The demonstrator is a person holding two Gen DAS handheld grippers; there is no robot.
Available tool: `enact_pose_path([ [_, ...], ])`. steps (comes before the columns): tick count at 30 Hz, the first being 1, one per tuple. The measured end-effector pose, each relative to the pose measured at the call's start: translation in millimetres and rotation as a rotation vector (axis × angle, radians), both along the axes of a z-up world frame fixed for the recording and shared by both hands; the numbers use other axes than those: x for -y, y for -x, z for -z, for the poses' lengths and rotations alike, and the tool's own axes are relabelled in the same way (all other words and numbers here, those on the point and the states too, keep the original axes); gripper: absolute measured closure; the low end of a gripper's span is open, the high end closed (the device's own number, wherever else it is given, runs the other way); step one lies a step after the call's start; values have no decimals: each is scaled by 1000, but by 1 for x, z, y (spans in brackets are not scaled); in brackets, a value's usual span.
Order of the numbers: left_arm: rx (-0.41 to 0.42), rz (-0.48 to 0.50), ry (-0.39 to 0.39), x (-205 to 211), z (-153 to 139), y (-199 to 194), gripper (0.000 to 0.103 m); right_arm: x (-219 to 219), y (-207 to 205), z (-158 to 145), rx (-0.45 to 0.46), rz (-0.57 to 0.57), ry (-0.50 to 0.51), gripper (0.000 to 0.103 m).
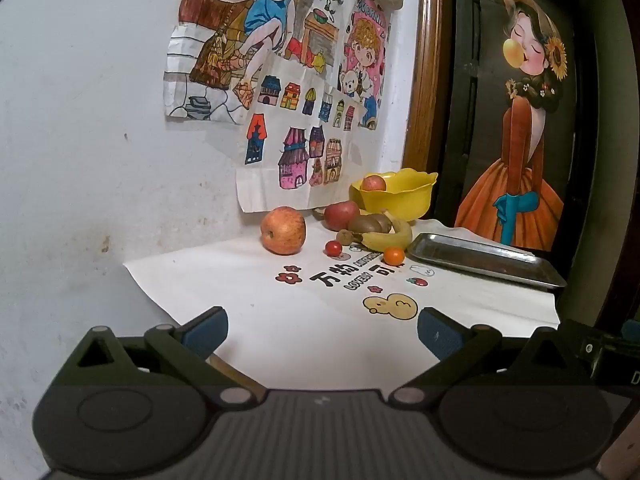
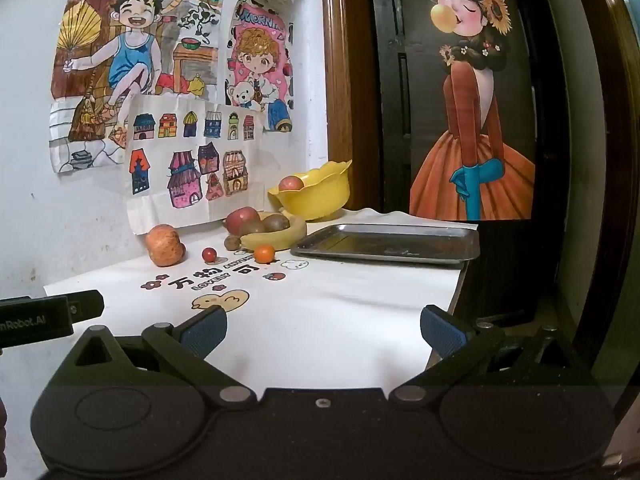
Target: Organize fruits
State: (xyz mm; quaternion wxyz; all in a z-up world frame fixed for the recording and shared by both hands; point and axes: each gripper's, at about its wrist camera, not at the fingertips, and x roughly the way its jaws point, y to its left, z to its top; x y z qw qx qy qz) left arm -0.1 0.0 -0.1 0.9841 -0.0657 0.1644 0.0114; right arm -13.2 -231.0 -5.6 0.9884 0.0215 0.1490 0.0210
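Fruit lies at the back of a white printed cloth (image 1: 280,320): a large apple (image 1: 283,231) (image 2: 165,245), a red apple (image 1: 341,214) (image 2: 242,218), kiwis (image 1: 370,222) (image 2: 276,222), a banana (image 1: 390,238) (image 2: 276,238), a cherry tomato (image 1: 333,248) (image 2: 208,255) and a small orange (image 1: 394,256) (image 2: 264,254). A yellow bowl (image 1: 400,196) (image 2: 320,196) holds one apple (image 1: 374,183) (image 2: 291,183). My left gripper (image 1: 322,330) and right gripper (image 2: 323,330) hover open and empty over the cloth's near part, well short of the fruit.
A steel tray (image 1: 484,258) (image 2: 388,242) lies right of the fruit. Drawings (image 2: 192,160) hang on the white wall behind. A dark door with a poster (image 2: 472,120) stands right. The table edge (image 2: 460,292) drops off at right. The left gripper's body (image 2: 48,316) shows at the right view's left edge.
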Motion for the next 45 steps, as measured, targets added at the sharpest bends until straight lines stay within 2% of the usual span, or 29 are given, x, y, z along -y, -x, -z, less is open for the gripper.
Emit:
enact_pose_path([
  [43,-5,1,-3,0,0,0,0,0,-2,1,-7,-1,2,1],
  [45,-4,1,-3,1,11,-4,0,0,-2,1,-8,0,2,1],
])
